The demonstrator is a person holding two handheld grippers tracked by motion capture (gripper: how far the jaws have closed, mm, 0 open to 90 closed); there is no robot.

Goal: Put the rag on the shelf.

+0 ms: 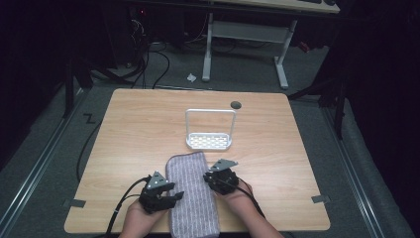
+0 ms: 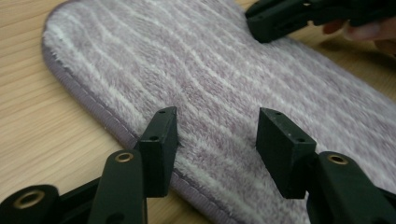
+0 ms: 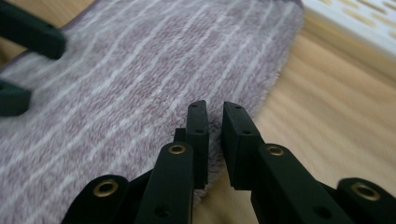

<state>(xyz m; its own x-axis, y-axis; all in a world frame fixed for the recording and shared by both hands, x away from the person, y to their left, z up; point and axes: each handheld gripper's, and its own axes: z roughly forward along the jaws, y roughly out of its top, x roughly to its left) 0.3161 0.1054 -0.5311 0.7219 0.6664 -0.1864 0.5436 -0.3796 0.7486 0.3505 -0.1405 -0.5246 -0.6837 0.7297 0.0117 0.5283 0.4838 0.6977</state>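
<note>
The towel [image 1: 192,193] lies flat and unfolded on the table [image 1: 129,129], just in front of the white rack [image 1: 209,141], so whatever is meant for it looks barely begun. It is a long, plush, mauve strip with pale stripes and a stitched hem. At its right edge the right gripper [image 3: 214,122] has its jaws nearly closed, pinching the hem. At its left edge the left gripper [image 2: 215,133] stands wide apart, grasping nothing.
</note>
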